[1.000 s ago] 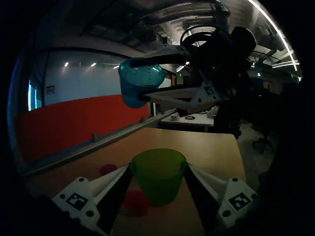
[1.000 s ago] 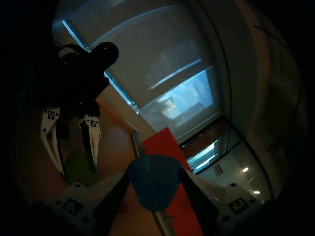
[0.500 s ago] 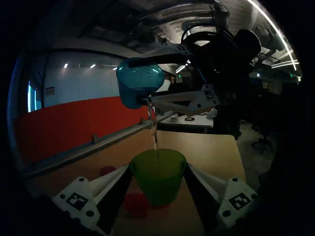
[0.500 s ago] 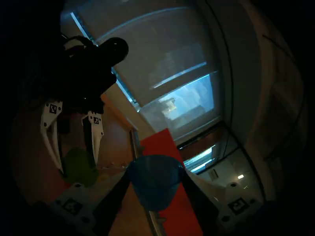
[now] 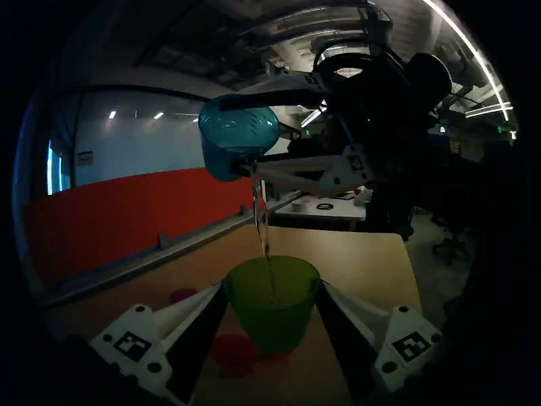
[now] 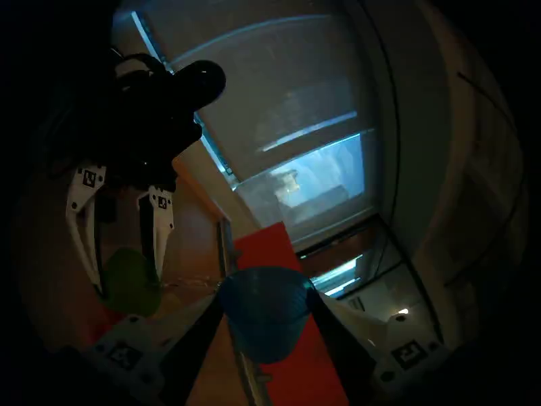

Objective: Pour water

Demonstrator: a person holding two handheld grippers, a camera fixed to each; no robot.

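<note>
The jaws of the left gripper (image 5: 272,292) pinch a green cup (image 5: 272,318), one white finger pressed to each side of it just below the rim. The cup stands upright, mouth open, low over the wooden bench (image 5: 351,254); whether its base touches the wood cannot be told. It sits about midway across the bench, nearer the near edge than the far one.

Above it, the jaws of the right gripper (image 5: 233,135) clamp a blue cup (image 5: 233,145), one finger above and one below. This cup is tipped well over, its rim turned down towards the green cup. A thin stream of water (image 5: 260,223) falls from its lower lip straight into the green cup's mouth.

Two red discs (image 5: 233,350) lie flat on the bench beside the left finger, on the side towards the far edge. A metal rail (image 5: 203,230) runs along that far edge, with a red partition (image 5: 128,216) behind it.

In the right gripper view, the blue cup (image 6: 264,318) sits between the right gripper's (image 6: 264,298) own fingers. Farther off, the left gripper (image 6: 128,277) holds the green cup (image 6: 128,284) over the brown bench (image 6: 193,237).
</note>
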